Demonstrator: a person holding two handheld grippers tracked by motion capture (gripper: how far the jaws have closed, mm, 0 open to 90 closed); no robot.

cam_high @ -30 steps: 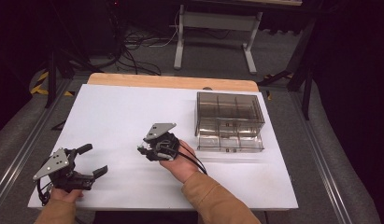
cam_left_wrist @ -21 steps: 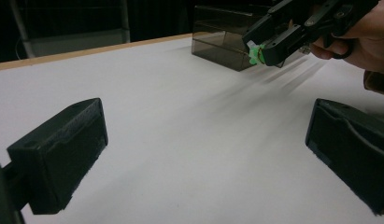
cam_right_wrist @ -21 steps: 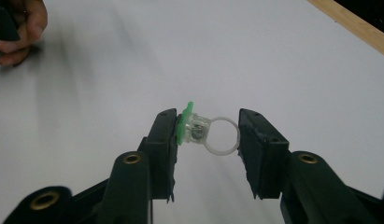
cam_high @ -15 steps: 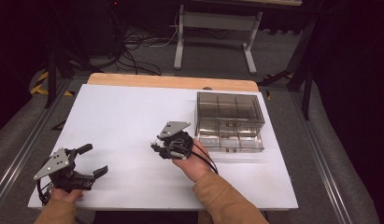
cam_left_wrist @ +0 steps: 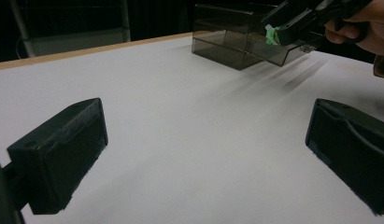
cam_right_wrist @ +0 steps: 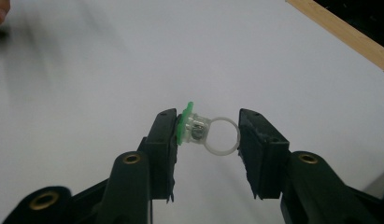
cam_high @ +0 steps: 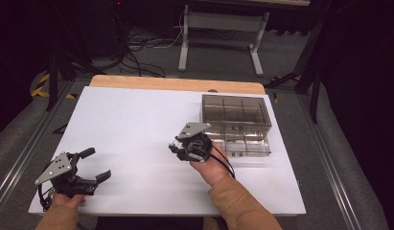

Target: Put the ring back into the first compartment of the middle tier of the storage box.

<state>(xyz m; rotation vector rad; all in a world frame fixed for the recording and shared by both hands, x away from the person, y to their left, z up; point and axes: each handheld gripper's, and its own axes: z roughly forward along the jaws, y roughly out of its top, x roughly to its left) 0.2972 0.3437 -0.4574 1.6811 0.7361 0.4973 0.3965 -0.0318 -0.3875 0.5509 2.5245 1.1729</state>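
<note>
Dark workshop floor with cables and a grey stand leg behind; white tabletop (cam_high: 137, 124) with a bare wood strip (cam_high: 175, 84) along its far edge.

Right gripper (cam_right_wrist: 206, 140): jaws partway closed, clamped across a small clear plastic ring with a green-backed head (cam_right_wrist: 203, 132). Green end sits against one pad, the clear hoop touches the other. Ring is off the table, held in the air above the white surface. In the high view the right gripper (cam_high: 185, 147) is just left of the box's front, with the hand (cam_high: 211, 165) behind it and a tan sleeve (cam_high: 237, 206) running to the bottom edge.

Smoky transparent plastic compartment box (cam_high: 235, 122): on the right half of the table, near the far edge, dividers visible, clear lower tray section toward the person. From the left gripper view the green tip (cam_left_wrist: 272, 35) of the ring shows in front of the box (cam_left_wrist: 227, 42).

Left gripper (cam_high: 91, 165): near-left corner of the table, well apart from the box. Jaws wide open, nothing between the pads (cam_left_wrist: 63, 154), only bare tabletop.
</note>
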